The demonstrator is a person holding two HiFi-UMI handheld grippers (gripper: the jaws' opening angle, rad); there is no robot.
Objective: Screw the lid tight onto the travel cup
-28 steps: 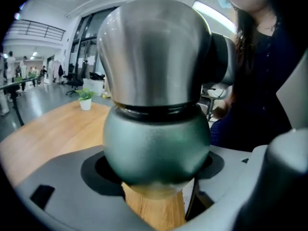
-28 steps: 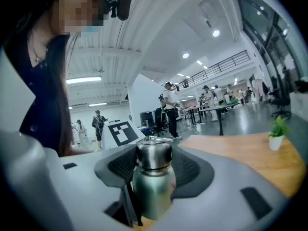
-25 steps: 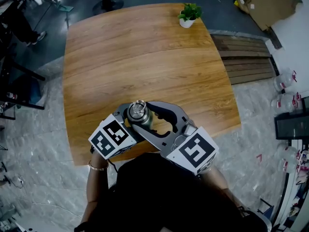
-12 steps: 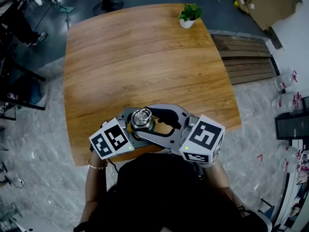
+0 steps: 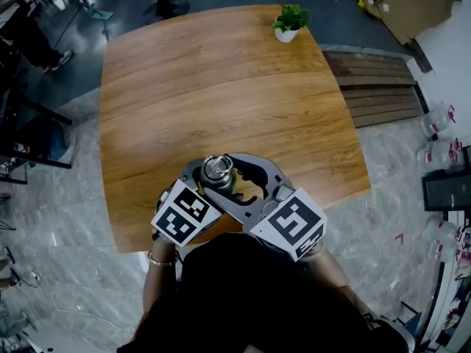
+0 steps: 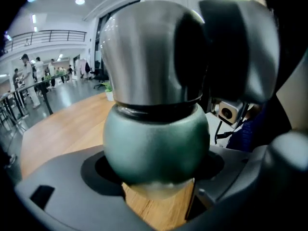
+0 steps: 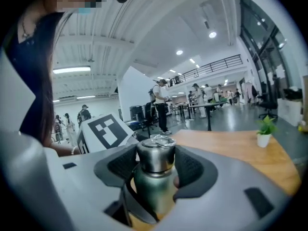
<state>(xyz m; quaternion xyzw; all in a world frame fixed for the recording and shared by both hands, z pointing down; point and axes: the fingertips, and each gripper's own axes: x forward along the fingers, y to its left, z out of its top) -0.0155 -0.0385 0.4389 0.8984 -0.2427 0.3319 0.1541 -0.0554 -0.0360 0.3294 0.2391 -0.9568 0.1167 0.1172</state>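
The travel cup (image 5: 226, 187) stands upright on the wooden table (image 5: 221, 87), close to the table's 6 o'clock edge, with its steel lid (image 5: 218, 169) on top. The left gripper (image 6: 159, 189) is clamped on the cup's green body, which sits in the dark hollows of both jaws. Above it, the right gripper (image 7: 155, 174) closes on the lid, with a pad lying against each side. Seen from the head view, the left gripper's marker cube (image 5: 186, 213) lies at 7 o'clock from the cup and the right gripper's marker cube (image 5: 289, 223) at 4 o'clock.

There is one cup, one lid, two grippers with one marker cube each, one table and one potted plant (image 5: 288, 22), well apart at the table's 1 o'clock edge.

Half a second ago the right cube sat further out, nearer 3 o'clock, and showed another face. It has since swung in toward the person. The left cube has shifted slightly toward the cup. The cup keeps about the same spot.
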